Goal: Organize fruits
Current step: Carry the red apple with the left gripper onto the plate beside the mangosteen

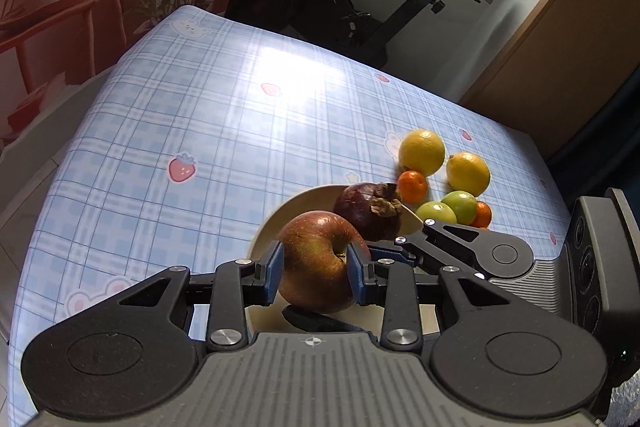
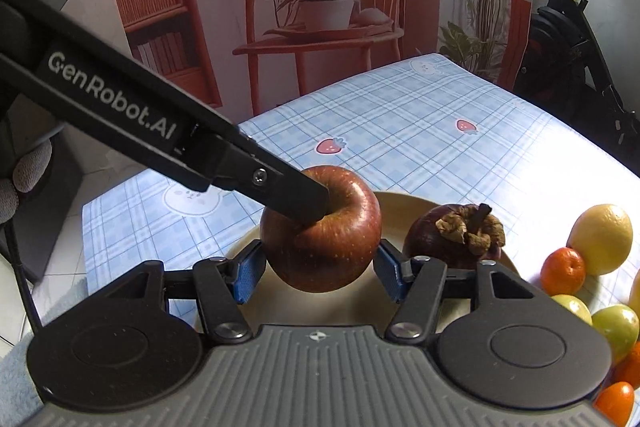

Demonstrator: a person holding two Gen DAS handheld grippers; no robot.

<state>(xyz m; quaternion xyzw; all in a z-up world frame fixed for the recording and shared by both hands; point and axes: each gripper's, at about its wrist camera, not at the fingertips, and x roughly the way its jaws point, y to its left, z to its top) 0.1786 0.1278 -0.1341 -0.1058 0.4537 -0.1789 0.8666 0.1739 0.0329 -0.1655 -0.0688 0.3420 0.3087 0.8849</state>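
Apple (image 2: 320, 243): red-brown, glossy, speckled, held above the plate, stem dimple tilted up.
Plate (image 1: 304, 203): pale, round, on the checked cloth.
Mangosteen (image 2: 452, 235): dark purple, dry brown cap, resting on the plate.
Lemons (image 1: 422, 151): two, yellow, just beside the plate.
Tangerines (image 1: 413, 185): small, orange, near the lemons.
Green fruits (image 1: 464, 205): two, round, touching.
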